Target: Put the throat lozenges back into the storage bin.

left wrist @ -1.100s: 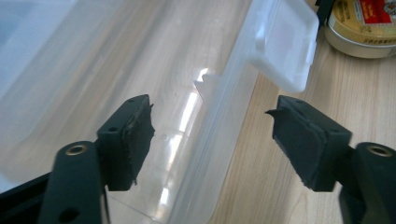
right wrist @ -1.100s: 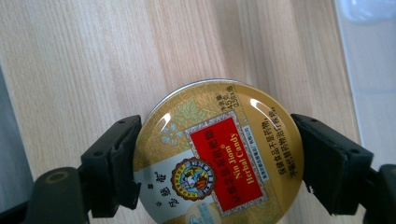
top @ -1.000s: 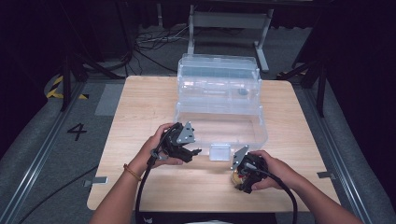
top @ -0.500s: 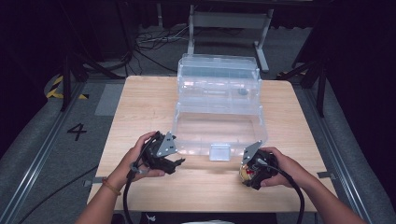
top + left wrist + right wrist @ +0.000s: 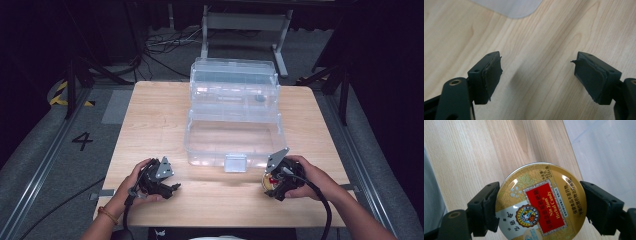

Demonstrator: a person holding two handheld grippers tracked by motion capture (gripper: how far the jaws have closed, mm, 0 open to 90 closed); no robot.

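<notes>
At the table's near edge, two hand-held grippers flanked a clear box [image 5: 235, 135].
The right gripper [image 5: 539, 207] clamped a round candy tin [image 5: 541, 205]; the left gripper [image 5: 537, 75] gaped empty, having just widened.

The high view looks forward and down from above the person's side, far enough back to take in the whole table [image 5: 150, 125], the clear box [image 5: 235, 120] at its middle, both hands at the near edge and the floor beyond. The left gripper view rides on the left gripper [image 5: 167, 189], looks along its two jaws and sits very close to the tabletop [image 5: 536, 62]; a corner of the box [image 5: 509, 7] enters at its top edge. The right gripper view rides on the right gripper [image 5: 272, 186], equally close, facing down on a tin [image 5: 541, 202] between its jaws, with the box wall [image 5: 604, 152] on its right. All three views share the wooden tabletop and the box.
</notes>
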